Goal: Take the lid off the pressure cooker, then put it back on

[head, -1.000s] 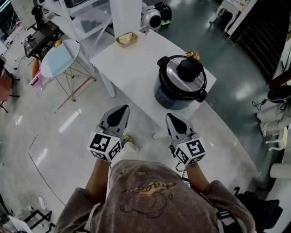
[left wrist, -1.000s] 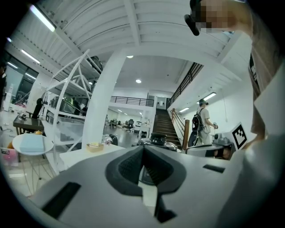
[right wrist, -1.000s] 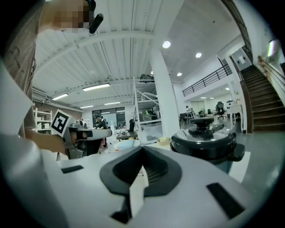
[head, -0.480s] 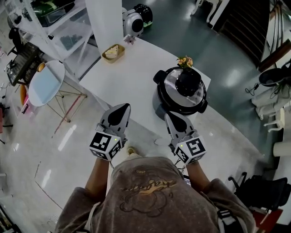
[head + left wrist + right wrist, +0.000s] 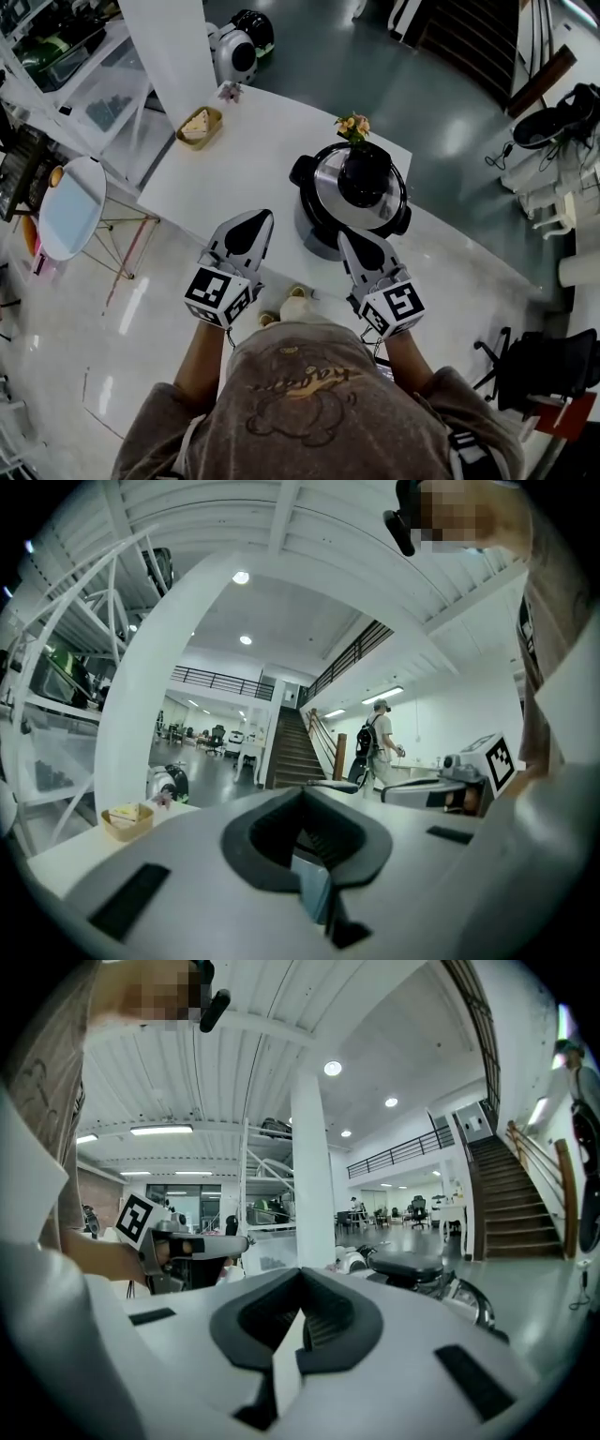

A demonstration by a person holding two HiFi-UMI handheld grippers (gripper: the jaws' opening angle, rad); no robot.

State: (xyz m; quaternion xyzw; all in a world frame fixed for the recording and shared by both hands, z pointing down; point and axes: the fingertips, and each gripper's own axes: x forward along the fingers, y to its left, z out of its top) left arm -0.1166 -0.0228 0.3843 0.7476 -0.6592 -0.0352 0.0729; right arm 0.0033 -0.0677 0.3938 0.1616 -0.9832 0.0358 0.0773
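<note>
Pressure cooker (image 5: 314,232), lid (image 5: 324,187) on, near right tool (image 5: 350,237)

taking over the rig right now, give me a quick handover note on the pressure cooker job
Left tongs: shut, empty, at the near edge of the table, left of the cooker.
Right tongs: shut, empty, just short of the pressure cooker, not touching it.
Things: the cooker stands on the white table with its lid on and a black knob on top; small flowers stand behind it.
Done: nothing yet.
Left: open the tongs, take the lid off, then put it back on.
</note>
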